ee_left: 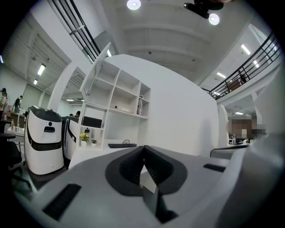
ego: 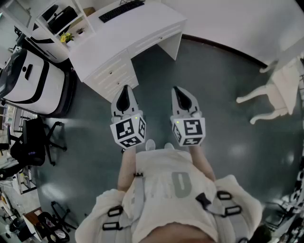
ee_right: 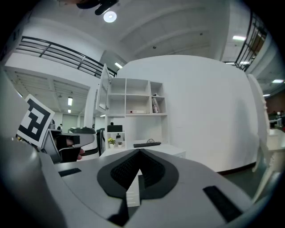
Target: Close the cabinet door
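Person's torso (ego: 166,199) fills the lower head view, above a dark floor (ego: 223,80). White table (ego: 142,28) stands ahead and carries a shelf unit (ee_right: 138,104). Cabinet door (ee_right: 104,89), hinged at the unit's upper left compartment, stands swung open, well apart from both claws. Left claw (ego: 126,88): clenched, nothing between its jaws. Right claw (ego: 176,89): likewise clenched and empty. Keyboard (ego: 121,10) lies on the table.

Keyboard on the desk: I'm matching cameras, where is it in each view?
Head view: keyboard, top edge, left of centre.
Left gripper view: keyboard, left of centre, below the middle.
Right gripper view: keyboard, centre, below the middle.
Shared landmark: yellow flowers, left of it.
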